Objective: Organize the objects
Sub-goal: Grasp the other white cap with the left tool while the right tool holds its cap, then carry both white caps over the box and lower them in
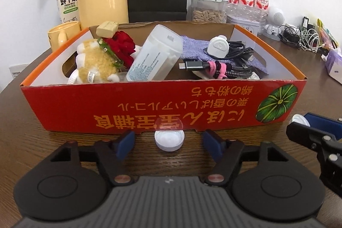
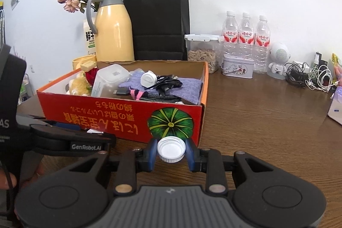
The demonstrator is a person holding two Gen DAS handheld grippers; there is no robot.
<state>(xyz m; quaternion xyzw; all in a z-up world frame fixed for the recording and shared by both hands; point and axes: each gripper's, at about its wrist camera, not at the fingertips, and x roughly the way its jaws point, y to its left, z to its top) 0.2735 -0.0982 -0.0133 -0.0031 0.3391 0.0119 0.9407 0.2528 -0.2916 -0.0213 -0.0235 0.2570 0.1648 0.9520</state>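
My left gripper (image 1: 168, 141) is open on the wooden table, right in front of the red cardboard box (image 1: 85, 104). A small clear container with a white cap (image 1: 168, 142) stands between its blue pads (image 1: 126, 140), with a gap on each side. My right gripper (image 2: 171, 151) is shut on a white screw cap (image 2: 171, 149), close to the box's front right corner (image 2: 198, 121). In the left wrist view the right gripper (image 1: 303, 123) shows at the right edge with that white cap (image 1: 299, 120). The box holds a plush toy (image 1: 96, 63), a white plastic tub (image 1: 156, 52), a purple pouch (image 1: 192, 44) and cables (image 1: 235, 52).
Behind the box stand a yellow thermos jug (image 2: 113, 35), a milk carton (image 1: 66, 1), a black paper bag (image 2: 158, 20), a seed jar (image 2: 203, 50), three water bottles (image 2: 245, 35), a tin (image 2: 237, 66) and a white speaker figure (image 2: 279, 59). Tangled chargers (image 2: 310, 76) lie at the far right.
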